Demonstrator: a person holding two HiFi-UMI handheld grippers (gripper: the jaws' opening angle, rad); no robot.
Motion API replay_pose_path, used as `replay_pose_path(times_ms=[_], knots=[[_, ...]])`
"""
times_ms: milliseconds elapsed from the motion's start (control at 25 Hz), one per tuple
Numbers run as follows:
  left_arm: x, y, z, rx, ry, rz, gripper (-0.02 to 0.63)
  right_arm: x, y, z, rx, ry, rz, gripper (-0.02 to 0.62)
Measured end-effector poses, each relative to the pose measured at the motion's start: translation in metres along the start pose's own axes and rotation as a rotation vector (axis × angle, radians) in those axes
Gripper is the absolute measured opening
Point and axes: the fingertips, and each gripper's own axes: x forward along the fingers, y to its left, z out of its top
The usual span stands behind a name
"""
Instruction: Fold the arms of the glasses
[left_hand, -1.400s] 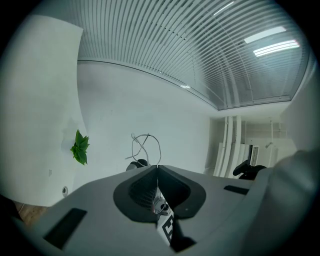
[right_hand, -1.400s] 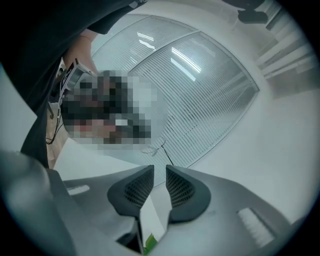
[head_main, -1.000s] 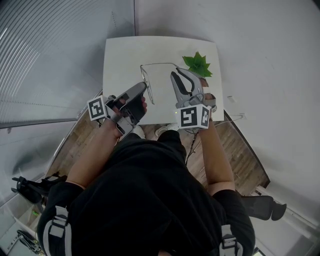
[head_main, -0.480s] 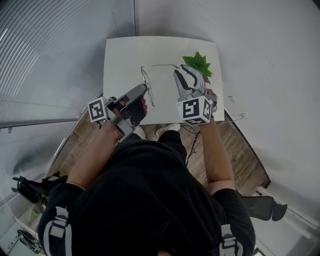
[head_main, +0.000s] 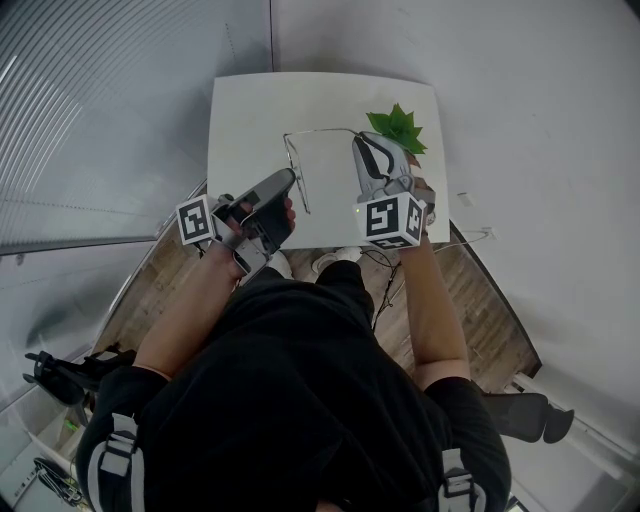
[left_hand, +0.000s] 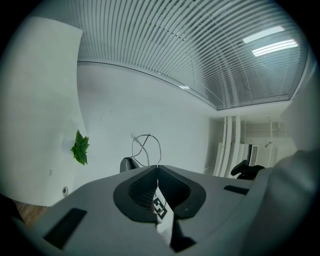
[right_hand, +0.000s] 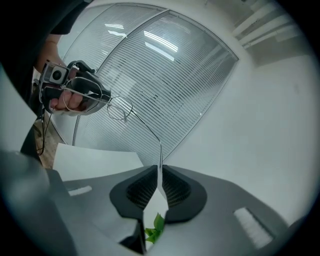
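Thin wire-framed glasses (head_main: 296, 152) hang over the white table (head_main: 240, 110), arms spread. My left gripper (head_main: 288, 176) is shut on the end of the near-left arm; in the left gripper view the lens rims (left_hand: 148, 146) rise just beyond its jaw tips (left_hand: 158, 169). My right gripper (head_main: 362, 143) is at the other arm's tip and its jaws are closing, with the wire arm pinched between them (right_hand: 160, 167). In the right gripper view the lenses (right_hand: 120, 109) show ahead, with the left gripper (right_hand: 107, 97) behind them.
A green artificial leaf sprig (head_main: 398, 128) lies on the table's far right, right beside the right gripper, and shows below its jaws (right_hand: 156, 222). The small table's edges are close on all sides. A cable trails over the wooden floor (head_main: 470, 238) to the right.
The right gripper moved forward and slightly down to the far arm's tip, and its jaws opened wide and then closed round the wire. The left gripper and the glasses stayed in place.
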Motion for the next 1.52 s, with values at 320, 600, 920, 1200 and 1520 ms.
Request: replay_pose_path(times_ms=[320, 600, 920, 1200, 1520], knots=[[-0.002, 0.001, 0.001, 0.019, -0.015, 0.013, 0.012, -0.012, 0.004, 0.004, 0.007, -0.014, 0.002, 0.038], [-0.002, 0.000, 0.003, 0.037, -0.027, 0.017, 0.012, -0.022, 0.011, 0.008, 0.019, -0.029, 0.009, 0.037], [-0.001, -0.005, 0.006, 0.052, -0.037, 0.010, 0.012, -0.032, 0.016, 0.018, 0.023, -0.056, 0.013, 0.035], [0.000, -0.009, 0.006, 0.064, -0.045, 0.008, 0.012, -0.043, 0.025, 0.027, 0.045, -0.080, 0.030, 0.034], [0.001, -0.012, 0.006, 0.072, -0.053, 0.002, 0.012, -0.053, 0.037, 0.035, 0.067, -0.111, 0.052, 0.032]])
